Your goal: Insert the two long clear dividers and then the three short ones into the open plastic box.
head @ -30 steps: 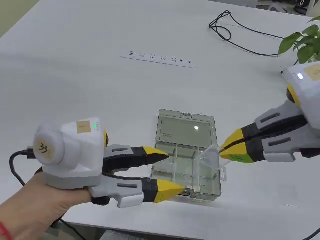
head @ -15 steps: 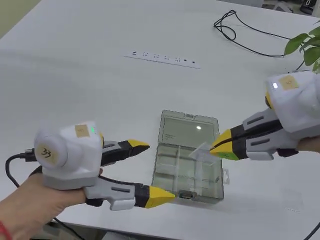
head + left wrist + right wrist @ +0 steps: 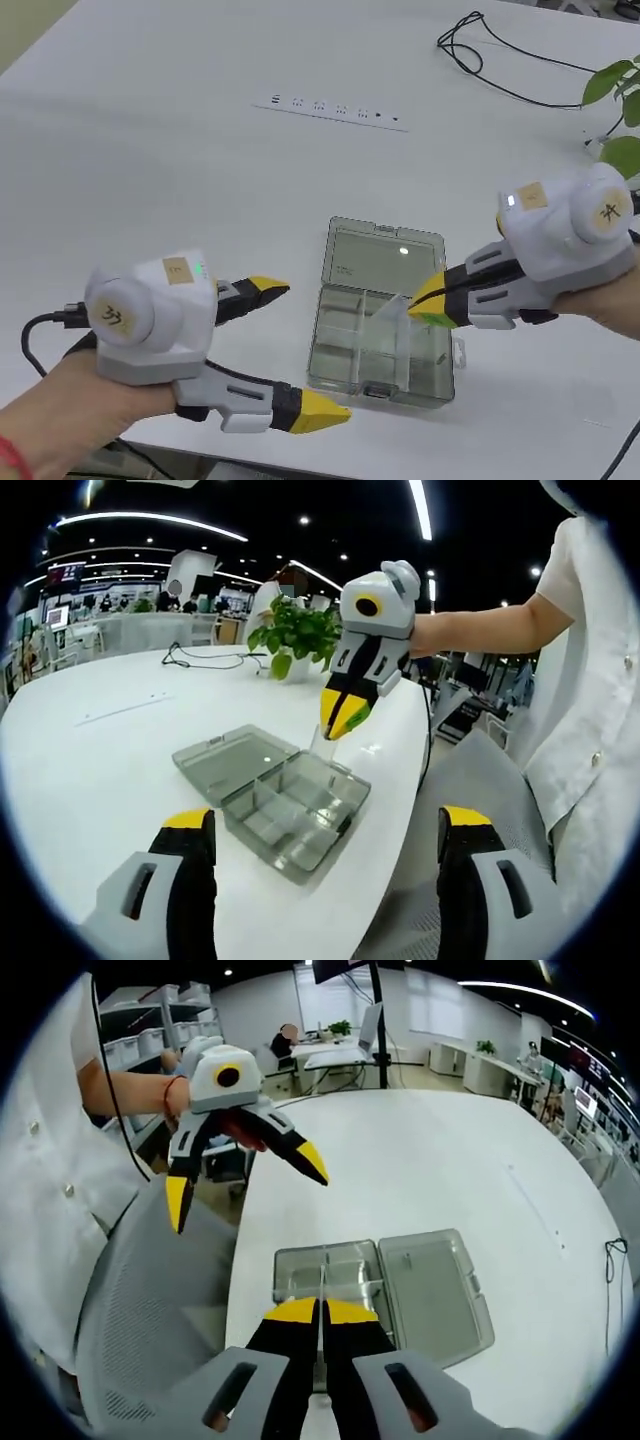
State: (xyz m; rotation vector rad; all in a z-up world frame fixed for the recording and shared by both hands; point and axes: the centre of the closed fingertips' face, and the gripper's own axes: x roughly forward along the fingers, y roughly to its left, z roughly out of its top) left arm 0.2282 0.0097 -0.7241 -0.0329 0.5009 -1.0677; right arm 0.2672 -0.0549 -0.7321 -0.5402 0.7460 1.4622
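Now your right gripper pinches a clear divider over the open plastic box, already split into compartments, while your left gripper gapes wide beside it.

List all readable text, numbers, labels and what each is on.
"33": handwritten on the round white cap of the left gripper.
Round cap of the right gripper: one handwritten mark, illegible.
Both tan stickers atop the grippers: blurred.
Lid of the open grey plastic box: embossing too small.
Markings on the white power strip: too small.
On the clear plastic divider in the right gripper: none.
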